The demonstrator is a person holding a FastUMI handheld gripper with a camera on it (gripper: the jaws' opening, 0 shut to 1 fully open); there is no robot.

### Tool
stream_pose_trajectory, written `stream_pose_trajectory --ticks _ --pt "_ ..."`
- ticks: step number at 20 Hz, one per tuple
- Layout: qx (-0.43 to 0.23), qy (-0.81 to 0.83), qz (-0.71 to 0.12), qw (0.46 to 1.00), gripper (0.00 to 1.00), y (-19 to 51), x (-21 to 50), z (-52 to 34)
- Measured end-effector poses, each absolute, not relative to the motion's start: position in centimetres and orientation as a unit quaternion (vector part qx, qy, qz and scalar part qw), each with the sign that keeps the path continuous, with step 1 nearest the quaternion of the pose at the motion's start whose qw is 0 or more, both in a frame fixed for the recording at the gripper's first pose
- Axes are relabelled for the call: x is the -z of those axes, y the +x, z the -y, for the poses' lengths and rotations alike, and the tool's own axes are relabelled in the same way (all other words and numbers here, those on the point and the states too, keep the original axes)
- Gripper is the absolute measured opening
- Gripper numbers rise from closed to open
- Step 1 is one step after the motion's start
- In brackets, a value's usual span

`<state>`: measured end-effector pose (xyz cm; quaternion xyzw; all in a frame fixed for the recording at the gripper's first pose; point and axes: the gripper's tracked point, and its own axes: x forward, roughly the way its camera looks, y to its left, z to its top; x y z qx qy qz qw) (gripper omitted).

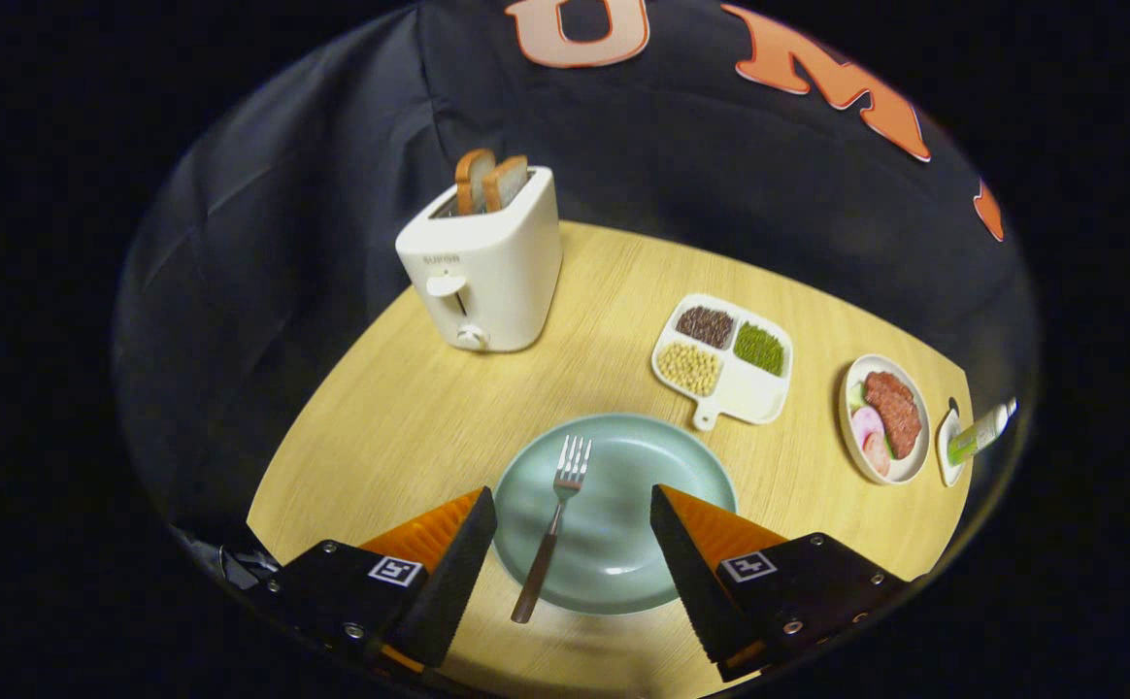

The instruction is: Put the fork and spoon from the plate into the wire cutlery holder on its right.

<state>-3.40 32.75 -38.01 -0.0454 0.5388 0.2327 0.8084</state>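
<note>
The gripper (573, 519) hangs spread wide and empty above the green plate (652, 466), where the fork (553, 524) lies between its fingers, while beyond stand a toaster (487, 267) holding two bread slices (489, 181) and a divided tray (754, 388) of beans.

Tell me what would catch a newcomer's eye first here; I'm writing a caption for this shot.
The pale green plate with a fork lying on it sits between the open fingers of the tool. Beyond them stands a white toaster with two bread slices sticking up. Beside the toaster lies a divided tray of beans and seeds, then a small dish of meat.
</note>
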Motion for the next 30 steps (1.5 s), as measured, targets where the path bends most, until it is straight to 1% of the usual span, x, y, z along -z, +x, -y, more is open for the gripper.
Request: stream_pose_trajectory --ticks 3,5,6,9,10,11,12,16,18,21,24,30 --pt "-0.23 -0.076 -0.598 0.764 0.94 -4.6 41.4 -32.5" --pt "-0.232 -0.07 -0.635 0.734 0.9 -5.5 42.9 -33.0" --pt "-0.232 -0.065 -0.649 0.722 0.86 -5.8 43.6 -33.2" --pt "-0.224 -0.07 -0.684 0.691 0.79 -6.6 45.4 -33.2" --pt "-0.219 -0.068 -0.696 0.68 0.74 -7.0 45.8 -33.3" --pt "-0.213 -0.068 -0.704 0.674 0.71 -7.2 46.2 -33.4" --pt "-0.211 -0.064 -0.706 0.673 0.62 -7.1 46.4 -33.6" --pt "-0.193 -0.056 -0.72 0.665 0.33 -7.5 46.8 -34.3" --pt "-0.193 -0.061 -0.72 0.664 0.18 -7.8 47.1 -34.6" --pt "-0.191 -0.055 -0.718 0.667 0.12 -7.5 47.2 -34.7" --pt "-0.192 -0.051 -0.703 0.682 0.05 -6.5 47.2 -34.8" --pt "-0.201 -0.031 -0.678 0.706 0.03 -5.3 44.1 -33.6"
